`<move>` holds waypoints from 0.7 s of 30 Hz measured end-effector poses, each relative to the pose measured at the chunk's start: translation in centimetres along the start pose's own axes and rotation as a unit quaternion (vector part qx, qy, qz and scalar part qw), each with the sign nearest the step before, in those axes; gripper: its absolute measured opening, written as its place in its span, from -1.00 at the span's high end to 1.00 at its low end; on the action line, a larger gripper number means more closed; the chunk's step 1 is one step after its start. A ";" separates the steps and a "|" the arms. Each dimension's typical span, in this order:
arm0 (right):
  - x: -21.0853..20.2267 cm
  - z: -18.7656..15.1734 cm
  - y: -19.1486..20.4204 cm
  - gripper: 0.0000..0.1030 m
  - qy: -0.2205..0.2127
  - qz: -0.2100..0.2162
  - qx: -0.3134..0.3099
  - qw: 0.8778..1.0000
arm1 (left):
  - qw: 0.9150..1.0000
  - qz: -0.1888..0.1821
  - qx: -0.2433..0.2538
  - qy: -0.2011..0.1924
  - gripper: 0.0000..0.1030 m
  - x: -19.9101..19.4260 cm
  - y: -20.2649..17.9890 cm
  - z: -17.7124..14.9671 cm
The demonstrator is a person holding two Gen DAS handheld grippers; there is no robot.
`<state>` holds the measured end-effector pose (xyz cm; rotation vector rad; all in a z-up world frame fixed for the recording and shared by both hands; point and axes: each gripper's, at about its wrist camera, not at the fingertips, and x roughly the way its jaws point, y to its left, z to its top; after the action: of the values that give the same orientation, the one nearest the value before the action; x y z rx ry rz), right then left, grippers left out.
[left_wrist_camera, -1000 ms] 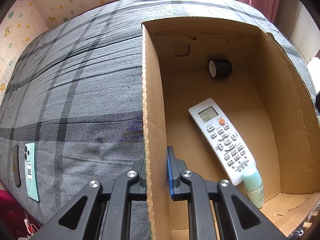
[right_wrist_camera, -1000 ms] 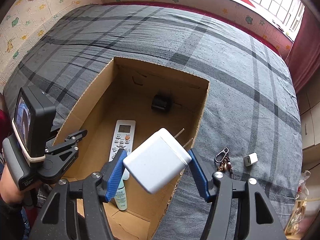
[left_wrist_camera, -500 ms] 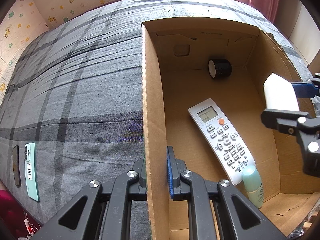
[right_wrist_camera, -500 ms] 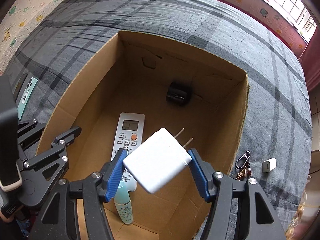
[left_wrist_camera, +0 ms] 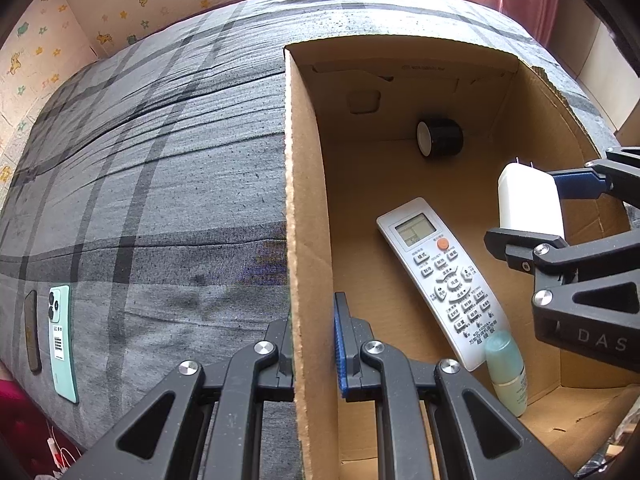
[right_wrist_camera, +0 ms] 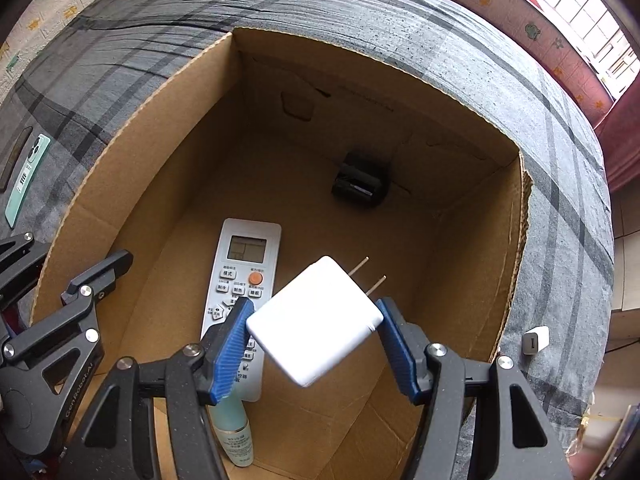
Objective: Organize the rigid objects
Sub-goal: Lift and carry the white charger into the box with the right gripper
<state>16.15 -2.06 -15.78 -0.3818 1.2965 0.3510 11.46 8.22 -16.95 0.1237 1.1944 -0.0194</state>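
Observation:
An open cardboard box (left_wrist_camera: 308,208) (right_wrist_camera: 516,264) stands on a grey plaid bed. My left gripper (left_wrist_camera: 312,344) is shut on the box's left wall. My right gripper (right_wrist_camera: 314,332) is shut on a white plug adapter (right_wrist_camera: 314,320), prongs pointing away, and holds it above the box floor; the adapter (left_wrist_camera: 528,196) also shows in the left wrist view. Inside the box lie a white remote control (left_wrist_camera: 444,280) (right_wrist_camera: 240,276), a pale green bottle (left_wrist_camera: 506,372) (right_wrist_camera: 234,428) and a black cylinder (left_wrist_camera: 440,138) (right_wrist_camera: 360,184).
A mint green phone (left_wrist_camera: 62,332) (right_wrist_camera: 26,178) and a dark slim object (left_wrist_camera: 32,332) lie on the bed left of the box. A small white charger (right_wrist_camera: 536,340) lies on the bed to the box's right.
My right gripper has carried the adapter forward from over the box's near rim to over its inside, and has come into the left wrist view. The left gripper has stayed still.

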 end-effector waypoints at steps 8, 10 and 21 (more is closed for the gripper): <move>0.2 0.2 0.6 -0.30 0.002 0.008 -0.004 1.000 | 1.000 -0.002 0.000 -0.001 0.72 0.0 0.1 0.0; 0.7 0.4 0.7 -0.29 0.007 0.011 -0.004 1.000 | 1.000 -0.001 0.001 -0.001 0.72 0.0 0.1 0.0; 3.6 1.9 0.6 -0.30 0.036 0.013 0.008 0.999 | 1.000 -0.005 0.000 0.000 0.72 0.0 0.2 0.0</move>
<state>18.33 -0.54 -18.94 -0.3677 1.3756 0.3519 11.48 8.46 -16.94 0.1192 1.1943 -0.0279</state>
